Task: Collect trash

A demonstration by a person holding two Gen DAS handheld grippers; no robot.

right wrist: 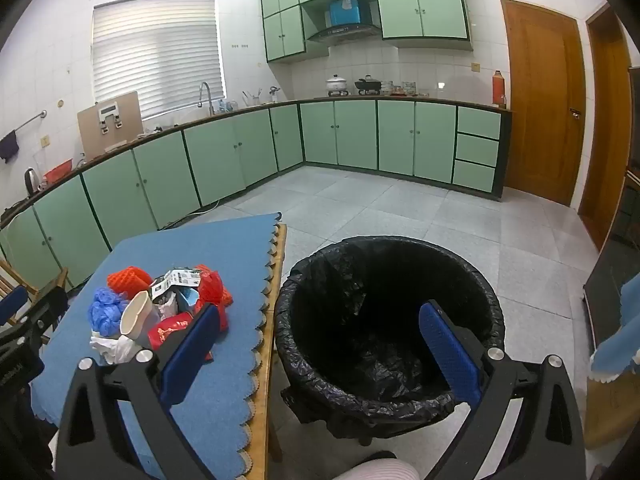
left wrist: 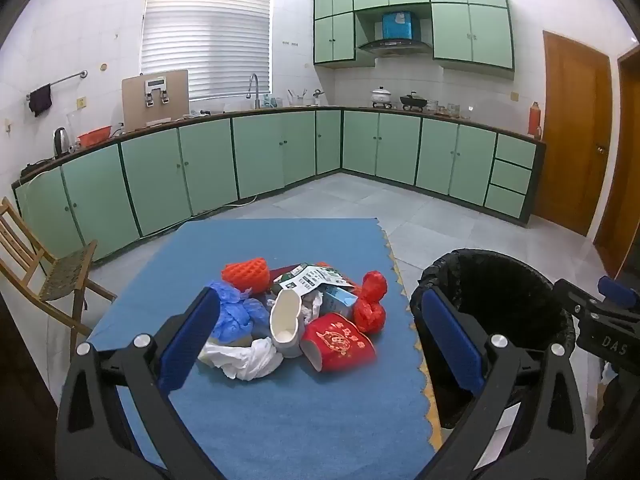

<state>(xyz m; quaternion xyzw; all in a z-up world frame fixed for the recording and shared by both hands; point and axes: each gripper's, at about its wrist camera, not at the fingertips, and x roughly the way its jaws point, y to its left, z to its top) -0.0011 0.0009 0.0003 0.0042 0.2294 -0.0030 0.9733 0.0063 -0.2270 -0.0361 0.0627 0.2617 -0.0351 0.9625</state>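
A pile of trash sits on the blue table mat [left wrist: 288, 408]: a red paper cup [left wrist: 340, 342], a white cup [left wrist: 286, 322], crumpled white tissue [left wrist: 244, 360], blue gloves [left wrist: 236, 312], an orange sponge [left wrist: 246, 274], a red bag [left wrist: 372, 300], a printed leaflet [left wrist: 312, 278]. My left gripper [left wrist: 320, 344] is open and empty, just in front of the pile. My right gripper [right wrist: 320, 344] is open and empty above the black-lined bin [right wrist: 388, 332], which stands right of the table. The pile also shows in the right wrist view [right wrist: 160, 312].
A wooden chair [left wrist: 44, 276] stands left of the table. Green cabinets [left wrist: 256, 156] line the far walls, with a wooden door [left wrist: 572, 132] at the right. The tiled floor [right wrist: 400, 208] lies beyond the bin.
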